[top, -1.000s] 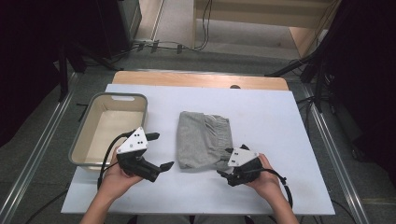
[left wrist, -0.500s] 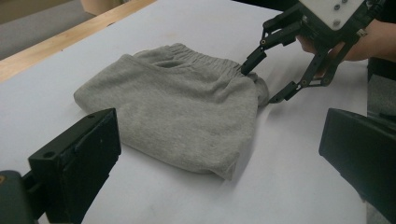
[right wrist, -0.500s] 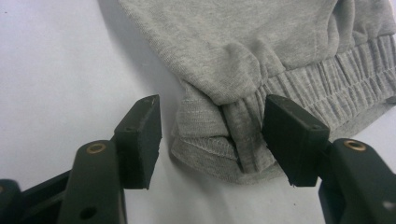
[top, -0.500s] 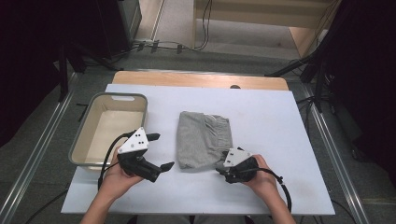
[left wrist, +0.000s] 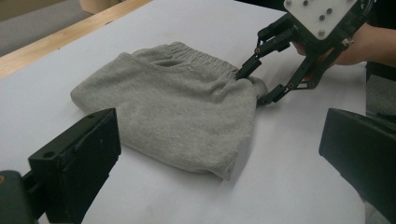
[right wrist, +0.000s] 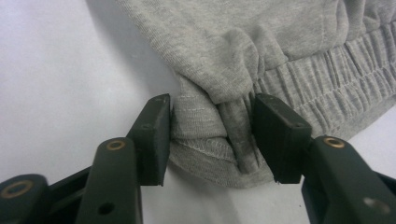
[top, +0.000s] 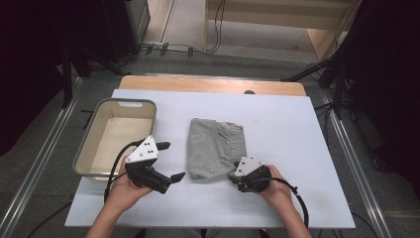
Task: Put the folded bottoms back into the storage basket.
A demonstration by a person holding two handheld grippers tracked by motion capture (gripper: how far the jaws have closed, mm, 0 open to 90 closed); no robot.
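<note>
Closing in since a second ago, the right gripper (right wrist: 212, 140) fingers now pinch the grey shorts (top: 215, 146) corner between them on the desk (top: 297, 129); left gripper (top: 168, 161) hangs released. Next: lift and fold, I judge.

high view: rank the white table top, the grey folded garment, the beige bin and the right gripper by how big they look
1. white table top
2. beige bin
3. grey folded garment, slightly smaller than the bin
4. right gripper, smallest, at the garment's near corner
</note>
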